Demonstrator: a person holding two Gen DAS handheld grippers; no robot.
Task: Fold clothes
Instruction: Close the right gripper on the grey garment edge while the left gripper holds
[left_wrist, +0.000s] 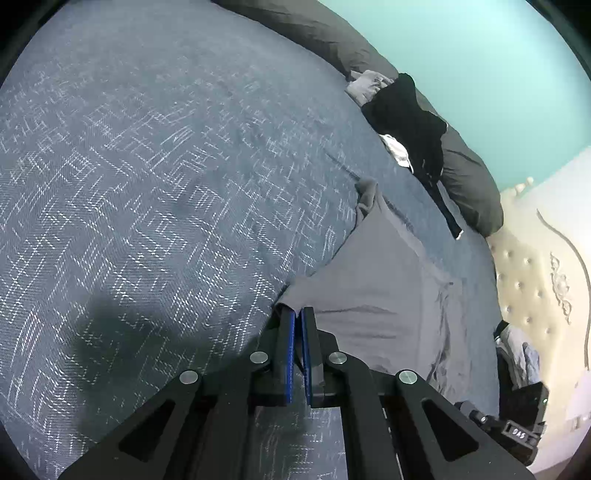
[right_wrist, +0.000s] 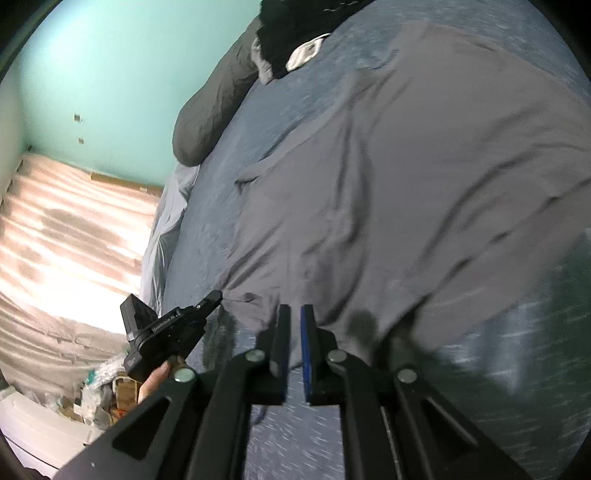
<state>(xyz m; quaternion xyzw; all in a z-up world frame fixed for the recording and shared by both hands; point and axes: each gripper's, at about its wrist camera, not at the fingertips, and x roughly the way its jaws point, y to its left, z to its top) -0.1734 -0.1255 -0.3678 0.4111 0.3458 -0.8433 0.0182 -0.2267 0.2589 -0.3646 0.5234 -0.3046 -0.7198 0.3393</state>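
L gripper (left_wrist: 297, 317) had its jaws pinching a corner of the grey garment (left_wrist: 373, 280) spread on the blue bedspread (left_wrist: 147, 184) ahead & rightward, while R gripper (right_wrist: 295, 314) jaws sat nearly together over its near hem, grip unclear.

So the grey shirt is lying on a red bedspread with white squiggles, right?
Not quite. The grey shirt lies on a blue bedspread with white squiggles, not a red one. The left wrist view shows the colour and pattern best.
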